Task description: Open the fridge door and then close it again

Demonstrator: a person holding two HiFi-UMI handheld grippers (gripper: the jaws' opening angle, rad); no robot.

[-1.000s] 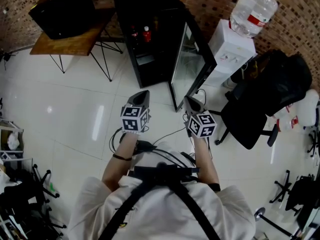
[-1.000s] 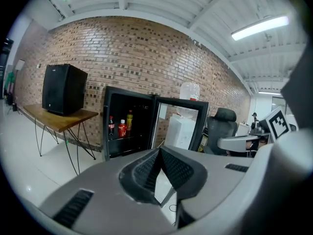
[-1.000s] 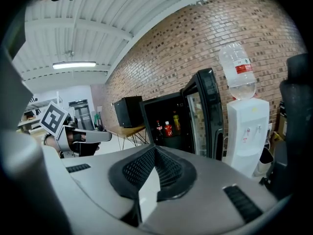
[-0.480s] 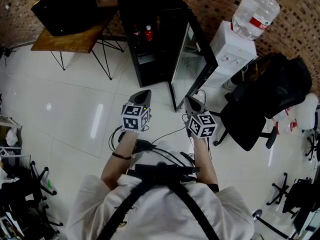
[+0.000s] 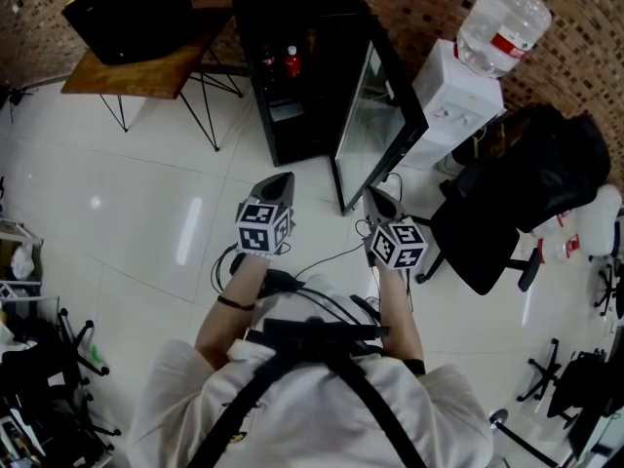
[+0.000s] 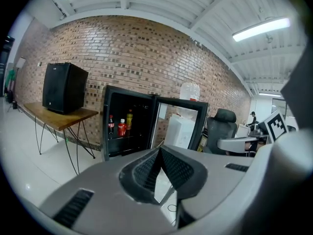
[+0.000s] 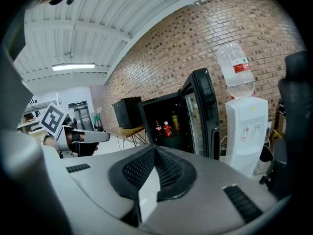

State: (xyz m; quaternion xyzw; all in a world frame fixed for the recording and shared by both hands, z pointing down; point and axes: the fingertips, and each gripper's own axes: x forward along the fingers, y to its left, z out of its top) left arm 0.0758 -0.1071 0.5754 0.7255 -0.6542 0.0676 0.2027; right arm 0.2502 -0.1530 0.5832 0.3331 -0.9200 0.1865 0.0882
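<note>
Glossy white floor tiles point(image 5: 146, 213) are gleaming below a brick wall point(image 5: 429, 8). The black fridge point(image 5: 292, 18) is standing at twelve o'clock, its glass door point(image 5: 370, 115) hanging open toward one o'clock. The left gripper point(image 5: 280, 181) and right gripper point(image 5: 376, 199) are hovering before it, apart from it — both pinched together, empty. The water jug point(image 5: 499, 22) is showing a red label, unreadable.

One fridge point(image 5: 292, 27), three bottles point(image 6: 111, 125) point(image 6: 121, 128) point(image 6: 129, 121), one table point(image 5: 141, 74), one water dispenser point(image 5: 450, 96), two hand-held grippers point(image 5: 281, 178) point(image 5: 372, 195).
</note>
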